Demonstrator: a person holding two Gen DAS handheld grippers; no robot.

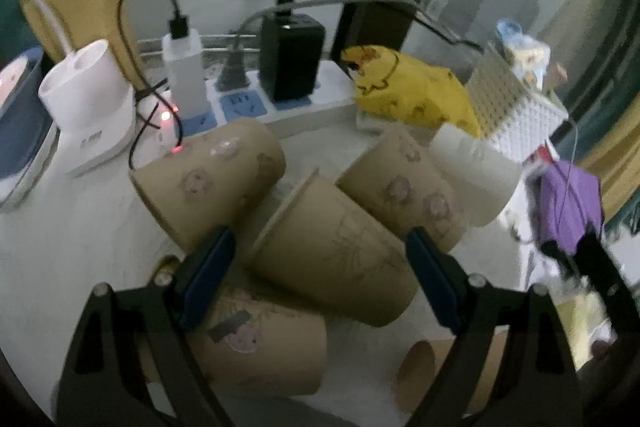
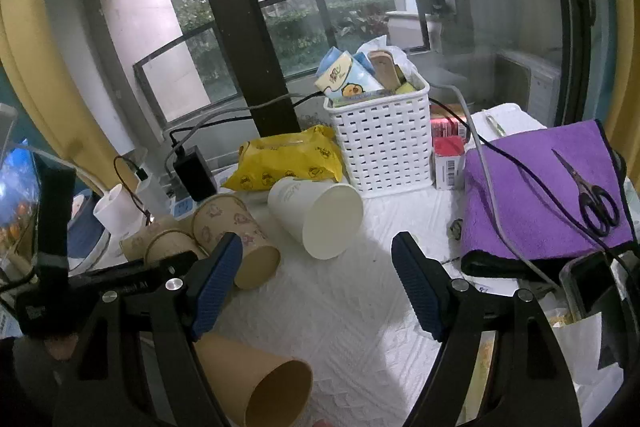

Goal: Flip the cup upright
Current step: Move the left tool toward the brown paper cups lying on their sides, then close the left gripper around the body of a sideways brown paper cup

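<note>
Several brown paper cups lie on their sides on the white table cover. In the left wrist view my left gripper is open, its blue pads on either side of the middle brown cup, not closed on it. More brown cups lie at upper left, upper right and below. A white cup lies on its side. My right gripper is open and empty above the cover, near a patterned brown cup and a plain brown cup.
A power strip with chargers and cables is at the back, with a white round device at left. A yellow bag, a white basket, a purple towel with scissors and a cable on it stand at right.
</note>
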